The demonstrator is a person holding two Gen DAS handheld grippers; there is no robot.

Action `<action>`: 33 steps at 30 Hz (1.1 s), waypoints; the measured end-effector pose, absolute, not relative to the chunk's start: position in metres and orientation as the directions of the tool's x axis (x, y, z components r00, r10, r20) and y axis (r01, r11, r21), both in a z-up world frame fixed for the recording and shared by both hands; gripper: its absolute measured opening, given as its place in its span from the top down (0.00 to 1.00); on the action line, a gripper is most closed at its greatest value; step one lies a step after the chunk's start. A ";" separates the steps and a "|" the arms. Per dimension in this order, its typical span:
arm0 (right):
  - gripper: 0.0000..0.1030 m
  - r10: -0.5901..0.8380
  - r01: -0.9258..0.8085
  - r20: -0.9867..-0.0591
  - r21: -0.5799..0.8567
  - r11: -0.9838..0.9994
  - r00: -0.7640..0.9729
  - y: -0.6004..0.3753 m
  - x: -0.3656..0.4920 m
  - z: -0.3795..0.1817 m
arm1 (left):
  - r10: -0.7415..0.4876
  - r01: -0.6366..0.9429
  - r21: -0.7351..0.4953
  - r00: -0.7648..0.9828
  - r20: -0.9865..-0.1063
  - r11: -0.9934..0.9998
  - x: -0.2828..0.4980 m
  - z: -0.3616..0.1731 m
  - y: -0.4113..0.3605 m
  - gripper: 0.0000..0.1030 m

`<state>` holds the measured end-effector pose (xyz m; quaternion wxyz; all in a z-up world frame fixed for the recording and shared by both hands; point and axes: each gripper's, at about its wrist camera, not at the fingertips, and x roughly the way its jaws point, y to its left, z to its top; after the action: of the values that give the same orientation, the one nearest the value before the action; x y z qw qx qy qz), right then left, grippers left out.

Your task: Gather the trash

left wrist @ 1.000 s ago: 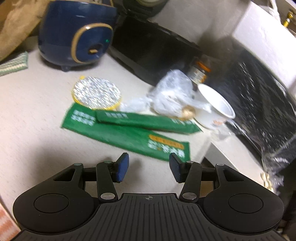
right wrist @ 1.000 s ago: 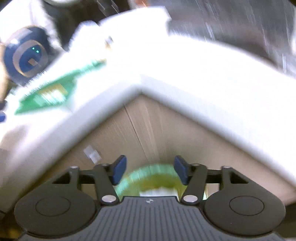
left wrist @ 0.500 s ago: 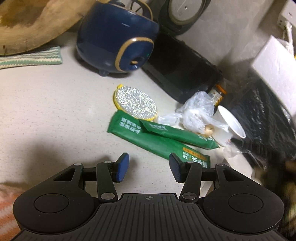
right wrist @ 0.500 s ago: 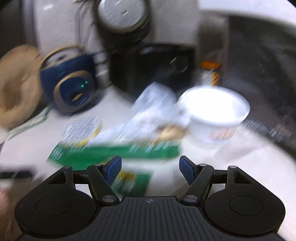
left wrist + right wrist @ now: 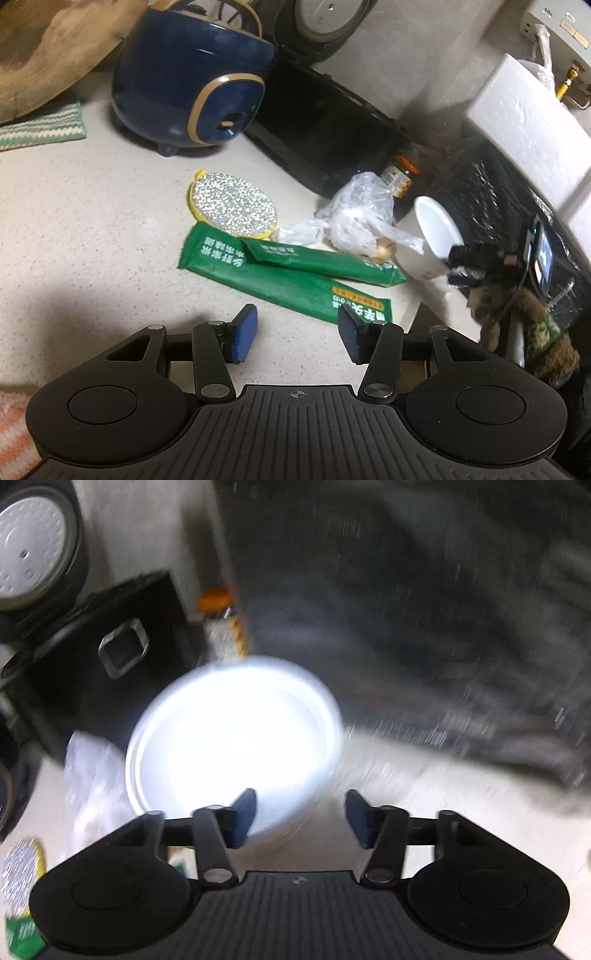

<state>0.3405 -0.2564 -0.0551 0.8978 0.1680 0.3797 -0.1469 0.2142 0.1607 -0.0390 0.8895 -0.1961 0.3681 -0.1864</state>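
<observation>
Left hand-held gripper [image 5: 297, 334] gaping, empty; right hand-held gripper [image 5: 300, 818] closing, empty.

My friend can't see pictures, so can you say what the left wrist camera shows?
Two flat green snack wrappers lie on a pale speckled counter just beyond the left gripper, jaws open and empty. Behind them sit a round glittery silver coaster, a crumpled clear plastic bag, a tipped white paper cup and a navy rice cooker.

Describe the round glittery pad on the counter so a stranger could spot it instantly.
Start at the big navy blue cooker on the pale counter. Just in front of it lies the flat round pad, touching the green packets. Only it is silver-glittered with a yellow rim.
</observation>
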 end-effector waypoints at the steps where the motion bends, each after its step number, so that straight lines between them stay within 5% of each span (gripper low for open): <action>1: 0.65 -0.107 0.379 -0.741 0.209 0.901 0.663 -0.255 0.337 -0.061 | -0.475 0.184 -0.487 0.658 -0.584 0.854 0.215 -0.040 0.160 0.49; 4: 0.79 -0.040 0.358 -0.751 0.266 0.895 0.659 -0.253 0.325 -0.072 | -0.467 0.176 -0.481 0.655 -0.595 0.859 0.215 -0.041 0.159 0.49; 11: 0.92 0.009 0.290 -0.640 0.361 0.887 0.769 -0.254 0.297 -0.028 | -0.470 0.172 -0.488 0.653 -0.594 0.856 0.214 -0.041 0.158 0.49; 19: 0.93 0.180 0.039 -0.528 0.378 0.925 0.830 -0.193 0.275 0.023 | -0.490 0.178 -0.517 0.665 -0.564 0.837 0.210 -0.036 0.161 0.49; 24: 0.93 0.313 -0.080 -0.586 0.388 0.918 0.747 -0.147 0.275 0.017 | -0.483 0.183 -0.520 0.696 -0.531 0.834 0.203 -0.027 0.165 0.49; 29: 0.92 0.432 -0.196 -0.656 0.404 0.893 0.618 -0.093 0.268 -0.007 | -0.345 0.071 -0.447 0.747 -0.568 0.891 0.199 -0.024 0.176 0.49; 33: 0.79 0.483 -0.236 -0.674 0.429 0.872 0.558 -0.077 0.272 -0.024 | -0.273 -0.002 -0.420 0.757 -0.594 0.907 0.198 -0.027 0.188 0.49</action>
<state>0.2721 -0.0773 -0.0245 0.8705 0.1462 0.4221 0.2067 0.1976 0.1881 -0.0272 0.9153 -0.2020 0.3406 -0.0740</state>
